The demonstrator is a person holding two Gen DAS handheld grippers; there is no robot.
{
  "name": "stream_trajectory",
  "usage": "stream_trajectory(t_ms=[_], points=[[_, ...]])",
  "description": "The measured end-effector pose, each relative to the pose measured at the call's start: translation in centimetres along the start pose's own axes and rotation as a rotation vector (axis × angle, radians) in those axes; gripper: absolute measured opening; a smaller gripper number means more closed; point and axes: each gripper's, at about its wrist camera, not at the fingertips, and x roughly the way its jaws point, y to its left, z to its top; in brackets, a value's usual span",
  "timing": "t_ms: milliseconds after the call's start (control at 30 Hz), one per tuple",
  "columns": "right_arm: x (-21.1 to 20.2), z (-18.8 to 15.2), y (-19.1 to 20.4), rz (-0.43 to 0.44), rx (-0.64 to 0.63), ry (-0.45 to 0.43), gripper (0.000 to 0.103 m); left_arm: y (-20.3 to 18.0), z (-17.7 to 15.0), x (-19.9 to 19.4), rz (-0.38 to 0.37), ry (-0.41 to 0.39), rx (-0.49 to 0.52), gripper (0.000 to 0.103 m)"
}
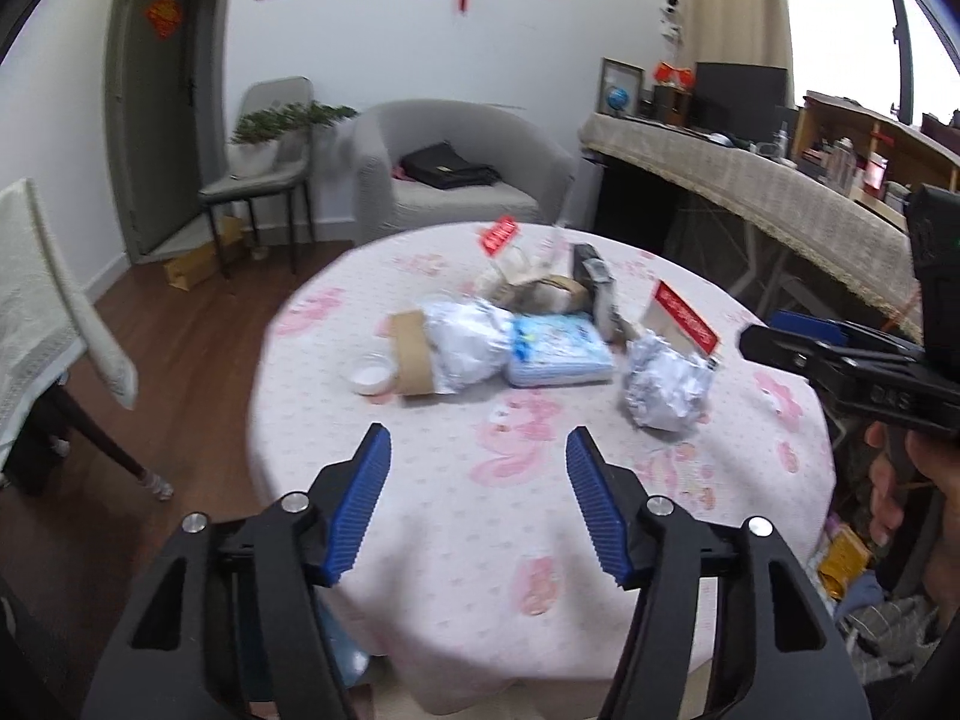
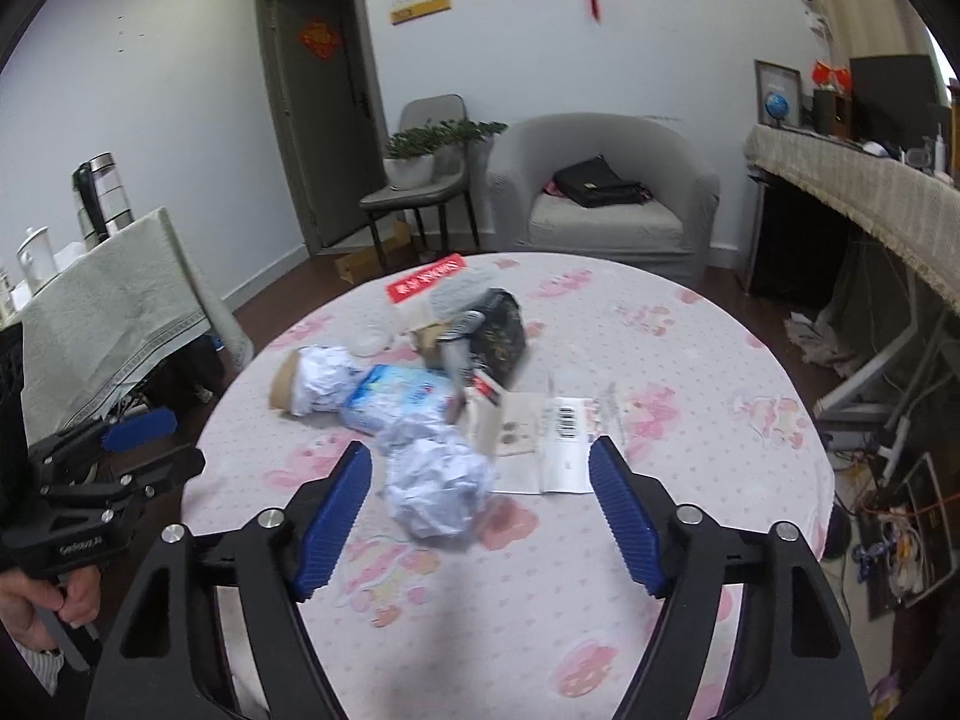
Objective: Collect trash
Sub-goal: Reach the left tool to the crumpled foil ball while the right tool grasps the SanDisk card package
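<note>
**Colleague:** Where's the trash sitting?

**Me:** On the round desk (image 2: 690,360) with the pink-flowered cloth. In my right wrist view the nearest crumpled paper ball (image 2: 438,489) lies at lower centre, on the cloth between my two blue pads but past their tips, nothing touching it. Just above and left of it is a blue-and-white plastic packet (image 2: 399,399), then a second paper wad on a cardboard roll (image 2: 312,384) at centre left. A flat slip with a barcode (image 2: 567,441) lies right of the ball, and a dark bag (image 2: 498,333) sits behind the pile.

**Colleague:** And the grippers?

**Me:** The right gripper (image 2: 480,519) has its jaws apart with only cloth and that ball in the gap, gripping nothing. The left gripper (image 1: 479,501) is also spread, over bare cloth at lower centre of its own view, well short of the pile. From that side the paper ball (image 1: 663,384) is at centre right, the packet (image 1: 558,351) mid-frame.

**Colleague:** Anything around it?

**Me:** A grey armchair (image 2: 600,192) beyond the desk, holding a black bag (image 2: 597,183).
</note>
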Motion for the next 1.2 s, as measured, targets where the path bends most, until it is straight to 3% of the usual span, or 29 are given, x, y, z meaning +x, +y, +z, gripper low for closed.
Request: stream_trajectory(t_ms=[400,700,833,1000,1200], points=[[2.6,1.1,-2.1,-0.003,0.017,0.055,0.057,-3.9,1.1,4.2,-0.164,0.073,0.109,0.049],[5.1,1.6,-2.7,0.034,0.029,0.105,0.044,-6.0,1.6,7.0,-0.277,0.123,0.16,0.049],[6.4,1.7,-3.2,0.049,0.039,0.131,0.04,-6.5,1.9,8.2,-0.318,0.141,0.158,0.056],[7.4,1.7,-4.1,0.046,0.051,0.16,0.028,-6.7,2.4,9.0,-0.338,0.142,0.151,0.066],[8.1,2.2,-4.7,0.069,0.05,0.166,0.022,-7.3,3.0,10.2,-0.364,0.159,0.147,0.067]])
